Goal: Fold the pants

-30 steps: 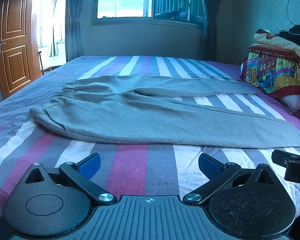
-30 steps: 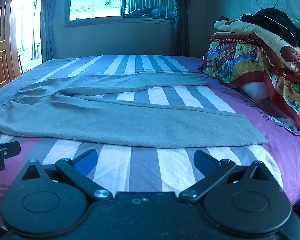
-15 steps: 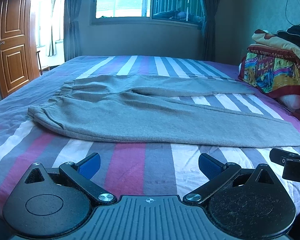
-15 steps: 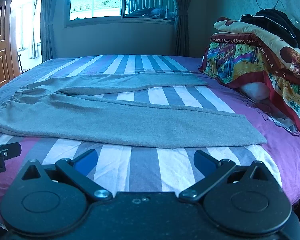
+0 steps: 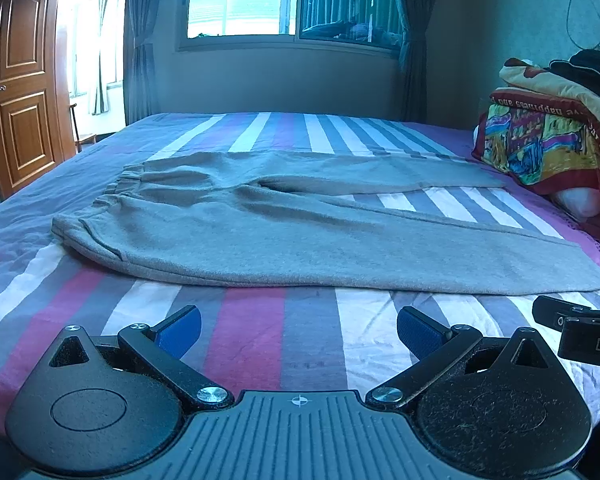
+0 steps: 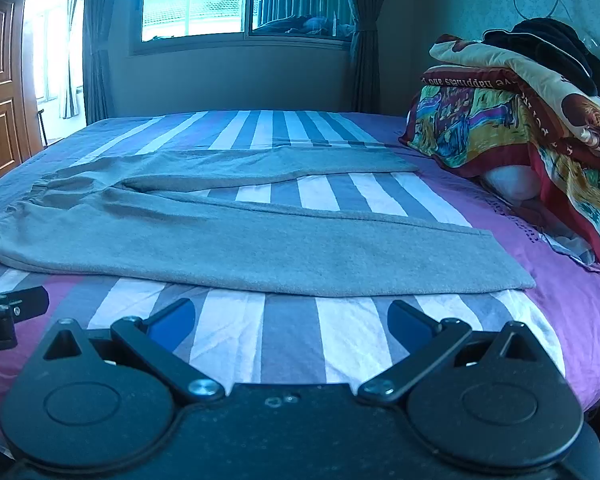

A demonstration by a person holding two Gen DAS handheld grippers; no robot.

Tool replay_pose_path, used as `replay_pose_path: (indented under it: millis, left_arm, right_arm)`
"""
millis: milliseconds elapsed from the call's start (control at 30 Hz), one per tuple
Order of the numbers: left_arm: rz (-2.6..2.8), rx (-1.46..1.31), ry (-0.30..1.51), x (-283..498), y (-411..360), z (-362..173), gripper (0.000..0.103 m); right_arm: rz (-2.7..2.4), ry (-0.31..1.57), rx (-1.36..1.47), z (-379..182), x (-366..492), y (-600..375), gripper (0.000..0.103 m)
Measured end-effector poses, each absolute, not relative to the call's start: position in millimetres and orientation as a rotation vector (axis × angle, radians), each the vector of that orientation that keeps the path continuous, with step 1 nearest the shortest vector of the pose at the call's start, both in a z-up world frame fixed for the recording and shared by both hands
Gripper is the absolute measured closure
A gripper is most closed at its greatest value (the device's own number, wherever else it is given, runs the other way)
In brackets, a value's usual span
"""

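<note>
Grey fleece sweatpants point(image 5: 260, 240) lie spread flat on the bed with the purple, white and grey striped sheet point(image 5: 292, 340), unfolded, both legs apart in a narrow V

Long axis runs left to right across both views: elastic waistband point(image 5: 120, 184) at the left, leg hems at the right. Near leg hem point(image 6: 512, 264) sits by the right edge of the bed; far leg ends further back, toward the pile of patterned red and yellow blankets point(image 6: 500, 120)

Left gripper point(image 5: 299, 330): blue-padded fingers spread wide, released, holding nothing. It hangs over bare sheet just short of the near edge of the pants, not touching

Right gripper point(image 6: 292, 322): likewise spread and empty, over the sheet just in front of the near leg

Pants lie straight ahead of both grippers. Left one is nearer the waistband end, right one nearer the hems; each shows at the edge of the other's view, so they are side by side

Judgement: no fold begun. Likely first move is leg onto leg along the long axis, each gripper pinching its own end of the near edge. Fleece looks soft and limp; may sag between the two holds
</note>
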State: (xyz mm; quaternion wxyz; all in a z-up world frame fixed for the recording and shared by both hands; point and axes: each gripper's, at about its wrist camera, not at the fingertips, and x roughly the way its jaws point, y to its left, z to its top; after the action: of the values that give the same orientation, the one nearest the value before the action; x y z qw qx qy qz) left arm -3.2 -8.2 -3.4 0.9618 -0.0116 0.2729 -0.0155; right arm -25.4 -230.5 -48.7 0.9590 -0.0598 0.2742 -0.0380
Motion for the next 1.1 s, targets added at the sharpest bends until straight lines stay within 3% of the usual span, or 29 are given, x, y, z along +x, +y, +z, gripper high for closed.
replay_pose_path:
  millis: [1100]
  left_arm:
    - [-0.027, -0.04, 0.564, -2.8, -6.9, -2.6, 0.0]
  right_arm:
    - [-0.065, 0.571, -0.127, -51.3, -24.5, -226.2, 0.0]
